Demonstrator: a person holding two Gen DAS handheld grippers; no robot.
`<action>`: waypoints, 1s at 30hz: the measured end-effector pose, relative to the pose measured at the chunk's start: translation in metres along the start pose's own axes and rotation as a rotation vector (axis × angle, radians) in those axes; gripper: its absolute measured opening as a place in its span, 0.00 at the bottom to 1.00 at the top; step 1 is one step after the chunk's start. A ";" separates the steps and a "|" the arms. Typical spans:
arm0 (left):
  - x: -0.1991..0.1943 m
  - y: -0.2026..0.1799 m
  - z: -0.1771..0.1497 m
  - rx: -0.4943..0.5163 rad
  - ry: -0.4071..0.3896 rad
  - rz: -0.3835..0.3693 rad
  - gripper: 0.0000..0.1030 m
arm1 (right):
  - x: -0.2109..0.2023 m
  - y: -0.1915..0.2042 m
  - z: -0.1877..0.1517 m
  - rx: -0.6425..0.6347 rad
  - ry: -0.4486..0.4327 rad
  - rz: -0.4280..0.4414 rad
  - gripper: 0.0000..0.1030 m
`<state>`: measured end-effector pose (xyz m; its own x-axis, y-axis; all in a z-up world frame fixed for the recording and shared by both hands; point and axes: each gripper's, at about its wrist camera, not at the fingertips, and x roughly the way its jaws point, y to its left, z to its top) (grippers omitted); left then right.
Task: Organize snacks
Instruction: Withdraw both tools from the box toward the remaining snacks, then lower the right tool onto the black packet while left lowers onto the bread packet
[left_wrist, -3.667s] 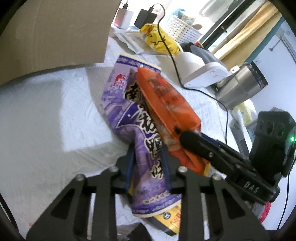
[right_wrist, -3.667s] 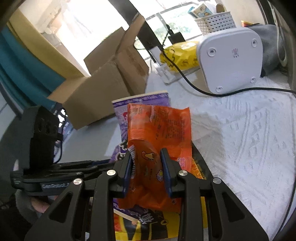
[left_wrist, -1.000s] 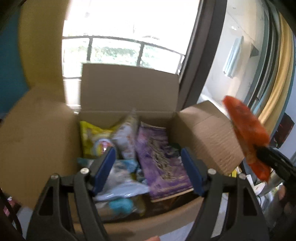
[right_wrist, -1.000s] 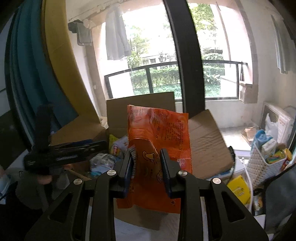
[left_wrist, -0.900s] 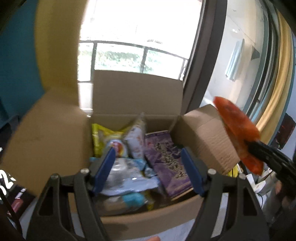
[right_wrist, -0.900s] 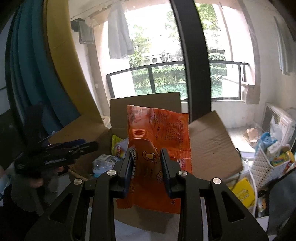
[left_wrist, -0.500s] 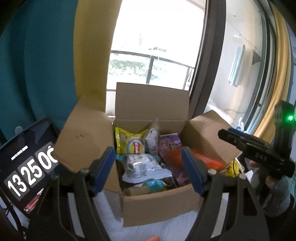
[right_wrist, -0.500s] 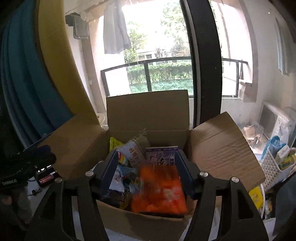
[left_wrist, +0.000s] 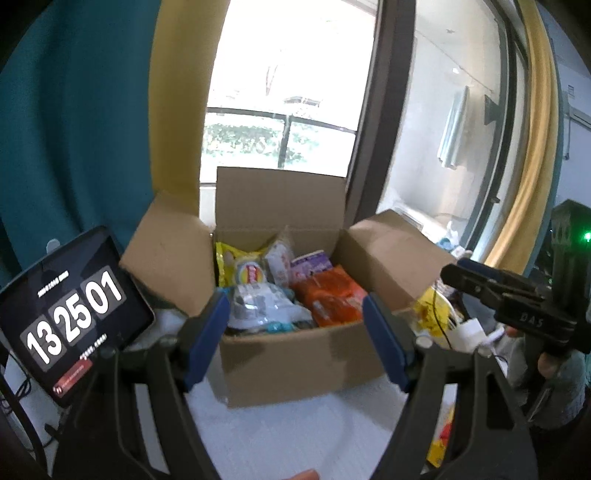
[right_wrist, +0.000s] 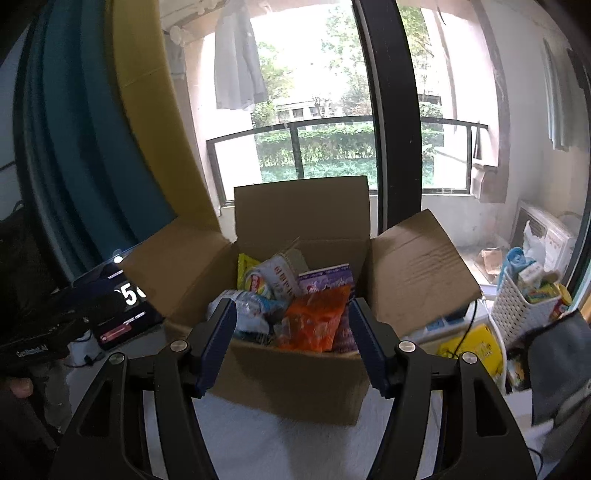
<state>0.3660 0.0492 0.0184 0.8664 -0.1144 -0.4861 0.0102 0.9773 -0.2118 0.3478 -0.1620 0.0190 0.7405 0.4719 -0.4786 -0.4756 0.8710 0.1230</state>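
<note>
Left wrist view: our left gripper (left_wrist: 293, 332) has its jaws spread wide with nothing between them, aimed at the open cardboard box (left_wrist: 295, 350) on the white table cover (left_wrist: 280, 435). The orange snack bag (left_wrist: 328, 295) lies inside the box at its right side, on top of the other packs, next to a purple bag (left_wrist: 310, 260) and a yellow bag (left_wrist: 236, 267). Only this view shows the full clock tablet (left_wrist: 70, 317) left of the box (reads 13 25 01), and our right gripper (left_wrist: 480, 280) from the side, right of the box, fingertips clear of it.

Right wrist view: right gripper (right_wrist: 291, 341) jaws have just been opening; they stand apart now, nothing between the pads (right_wrist: 218, 343). The orange snack bag (right_wrist: 314, 321) sits in the cardboard box (right_wrist: 295, 384) beyond the fingers, leaning on the purple bag (right_wrist: 327, 277). This view alone gives us the white basket (right_wrist: 517, 317) of small items at the right, a yellow packet (right_wrist: 472, 350) below it, the balcony railing (right_wrist: 332, 125) and hanging grey garment (right_wrist: 236, 62). The left gripper (right_wrist: 48, 332) shows only as a dark blurred shape at the left edge, so its jaws cannot be read here.
</note>
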 end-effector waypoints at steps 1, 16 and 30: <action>-0.003 -0.002 -0.003 0.002 0.003 -0.004 0.74 | -0.007 0.003 -0.004 -0.003 0.000 0.004 0.65; -0.049 -0.047 -0.055 0.044 0.042 -0.058 0.74 | -0.071 0.015 -0.063 0.001 0.038 0.010 0.65; -0.063 -0.065 -0.111 0.023 0.131 -0.101 0.76 | -0.102 0.022 -0.121 0.022 0.114 0.019 0.64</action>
<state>0.2555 -0.0266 -0.0316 0.7878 -0.2334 -0.5699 0.1068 0.9632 -0.2468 0.2043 -0.2077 -0.0350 0.6720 0.4712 -0.5713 -0.4778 0.8653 0.1517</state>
